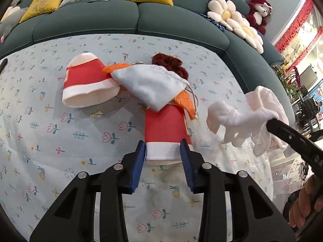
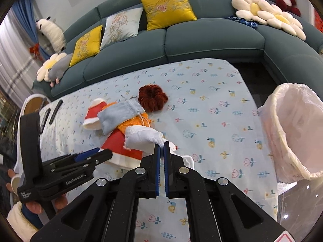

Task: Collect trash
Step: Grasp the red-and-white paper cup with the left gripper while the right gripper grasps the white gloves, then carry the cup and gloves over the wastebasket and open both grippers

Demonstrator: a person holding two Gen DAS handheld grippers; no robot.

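Note:
A red paper cup lies on its side on the flowered tablecloth, its white rim between the blue pads of my left gripper, which stands open around it. A second red cup lies to the left. A pale blue drawstring pouch and an orange wrapper lie over the cups. My right gripper is shut on a crumpled white tissue, held above the table; it also shows in the left wrist view. A bin with a pink liner stands at the right.
A dark red knitted piece lies behind the pouch. Two black sticks lie at the table's left edge. A teal sofa with cushions and plush toys wraps the far and right sides.

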